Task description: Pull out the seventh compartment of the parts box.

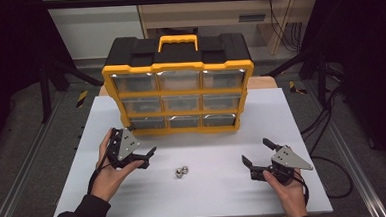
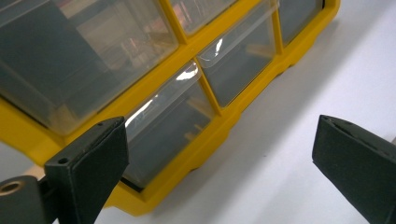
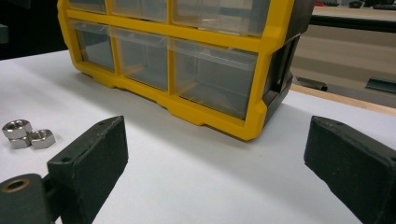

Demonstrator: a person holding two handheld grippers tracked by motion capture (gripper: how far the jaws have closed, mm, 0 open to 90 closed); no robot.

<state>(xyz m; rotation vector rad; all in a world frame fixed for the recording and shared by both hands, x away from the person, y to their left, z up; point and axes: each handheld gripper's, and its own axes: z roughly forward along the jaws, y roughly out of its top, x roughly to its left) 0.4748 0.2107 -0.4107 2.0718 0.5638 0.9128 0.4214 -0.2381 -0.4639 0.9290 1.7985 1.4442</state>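
Steel nuts (image 1: 182, 172) lie clustered on the white tabletop (image 1: 220, 197) before the drawer cabinet (image 1: 179, 91), midway between left gripper (image 1: 147, 157) and right gripper (image 1: 256, 157), fingers spread and empty, apparently poised for pickup.

A drawer cabinet (image 1: 178, 91) stands upright at the back middle of the counter (image 1: 225, 192), its three rows of three drawers facing the person. A small cluster of nuts (image 1: 182, 172) lies on the counter in front of the cabinet, well apart from it, between the two claws. The left claw (image 1: 149, 158) sits left of the nuts near the cabinet's lower left corner, and the right claw (image 1: 256, 152) sits right of them, farther from the cabinet.
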